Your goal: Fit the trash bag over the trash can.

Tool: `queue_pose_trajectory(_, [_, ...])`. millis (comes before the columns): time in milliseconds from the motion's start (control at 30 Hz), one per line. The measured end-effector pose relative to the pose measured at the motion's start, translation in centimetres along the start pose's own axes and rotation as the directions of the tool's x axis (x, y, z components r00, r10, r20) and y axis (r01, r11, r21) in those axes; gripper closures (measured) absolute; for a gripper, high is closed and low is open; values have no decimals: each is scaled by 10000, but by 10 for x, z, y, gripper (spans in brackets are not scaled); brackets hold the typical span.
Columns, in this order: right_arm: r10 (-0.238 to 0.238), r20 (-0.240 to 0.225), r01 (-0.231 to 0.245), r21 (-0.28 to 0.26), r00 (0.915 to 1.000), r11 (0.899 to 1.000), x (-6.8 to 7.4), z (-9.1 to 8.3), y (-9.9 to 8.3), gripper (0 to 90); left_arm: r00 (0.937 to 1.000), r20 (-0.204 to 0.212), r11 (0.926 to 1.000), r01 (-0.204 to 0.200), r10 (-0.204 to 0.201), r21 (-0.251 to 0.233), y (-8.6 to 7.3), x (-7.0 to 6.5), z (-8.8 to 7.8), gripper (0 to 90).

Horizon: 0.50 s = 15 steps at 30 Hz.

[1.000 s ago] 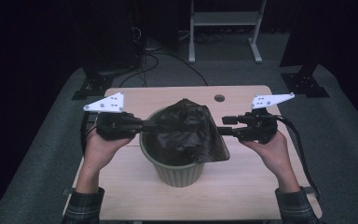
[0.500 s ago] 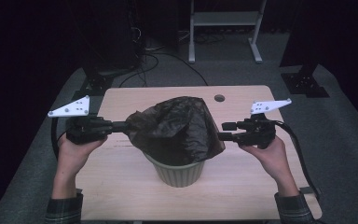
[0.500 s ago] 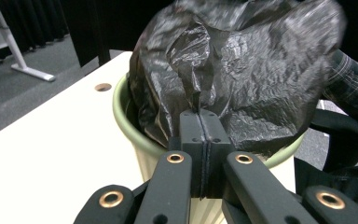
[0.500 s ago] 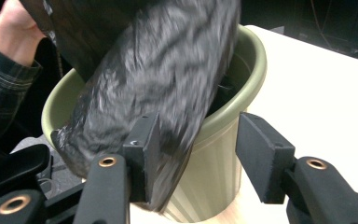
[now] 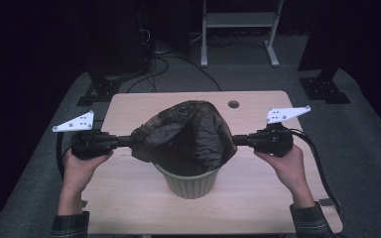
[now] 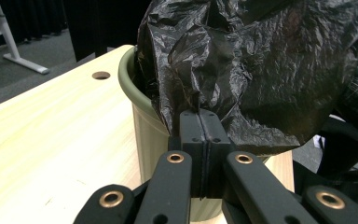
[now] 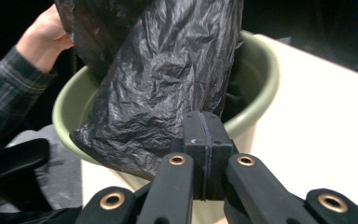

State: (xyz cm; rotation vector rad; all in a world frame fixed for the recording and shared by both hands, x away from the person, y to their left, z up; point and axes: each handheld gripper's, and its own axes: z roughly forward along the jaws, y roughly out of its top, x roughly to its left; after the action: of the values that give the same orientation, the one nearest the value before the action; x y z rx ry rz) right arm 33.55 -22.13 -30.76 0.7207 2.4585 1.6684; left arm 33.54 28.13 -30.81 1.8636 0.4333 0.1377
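A black plastic bag (image 5: 188, 131) sits in a green round bin (image 5: 191, 183) at the middle of the wooden table (image 5: 129, 198), its mouth stretched wide above the rim. My left gripper (image 5: 131, 140) is shut on the bag's left edge, with crumpled film (image 6: 261, 60) pinched between its pads (image 6: 199, 116) beside the bin wall (image 6: 144, 126). My right gripper (image 5: 235, 140) has just been closing and is now shut on the bag's right edge. In the right gripper view its pads (image 7: 203, 119) clamp the film (image 7: 163, 70) over the bin rim (image 7: 261, 79).
A small round hole (image 5: 233, 104) lies in the table top behind the bin. Beyond the table, a white stand (image 5: 238, 29), black equipment legs (image 5: 322, 84) and cables stand on the grey floor. The other hand and plaid sleeve (image 7: 9, 93) appear past the bin.
My left gripper has moved left and down with the bag's edge, pulling the bag's mouth wider over the bin. The right hand has stayed in place.
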Motion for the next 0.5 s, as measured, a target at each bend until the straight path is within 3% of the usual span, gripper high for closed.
queue_pose_trajectory(300, [61, 1416, -17, -313, 9899, 9995, -18, -48, -7, 899, 9997, -76, 9997, 238, -238, -59, -7, 6, 3, 898])
queue_pose_trajectory(500, [309, 1592, -253, -371, 9868, 9990, -26, -61, -22, 898, 9990, -211, 9991, 401, -403, -101, -12, 10, 4, 893])
